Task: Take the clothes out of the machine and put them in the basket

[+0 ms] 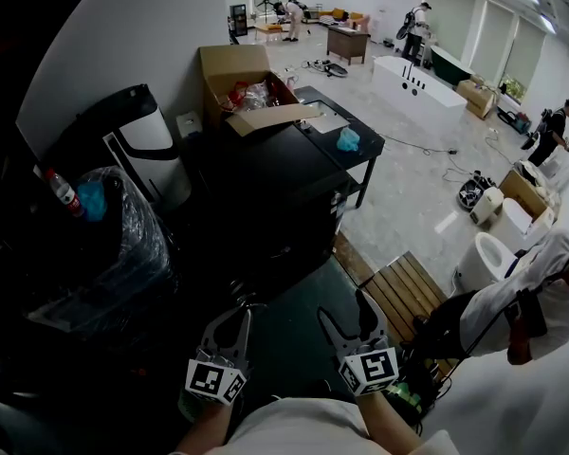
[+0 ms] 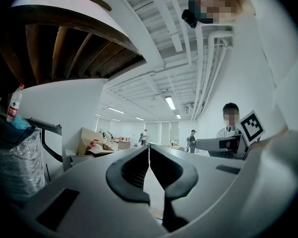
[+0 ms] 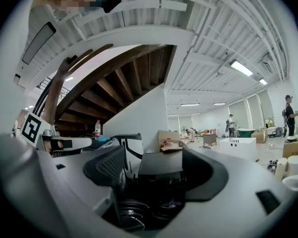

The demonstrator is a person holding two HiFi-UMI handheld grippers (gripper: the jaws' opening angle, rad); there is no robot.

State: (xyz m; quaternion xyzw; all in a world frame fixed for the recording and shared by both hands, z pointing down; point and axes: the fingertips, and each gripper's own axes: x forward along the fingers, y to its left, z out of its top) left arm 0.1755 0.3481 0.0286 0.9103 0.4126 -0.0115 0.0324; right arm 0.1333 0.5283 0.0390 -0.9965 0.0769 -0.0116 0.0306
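Note:
The black machine (image 1: 266,197) stands low in front of me, its front too dark to make out; no clothes or basket show. My left gripper (image 1: 237,316) hovers before it at the bottom of the head view. In the left gripper view the left gripper (image 2: 149,150) is shut, jaws touching, with nothing in them. My right gripper (image 1: 343,309) is beside it, a little to the right. In the right gripper view the right gripper (image 3: 159,167) stands open and empty, and the machine (image 3: 161,197) shows between its jaws, apart from them.
An open cardboard box (image 1: 247,88) sits behind the machine, next to a black table (image 1: 356,164). A plastic-wrapped bin (image 1: 114,245) with a bottle (image 1: 64,192) stands left. A wooden slatted board (image 1: 408,292), a person's white sleeve (image 1: 512,301) and a toilet (image 1: 479,259) are right.

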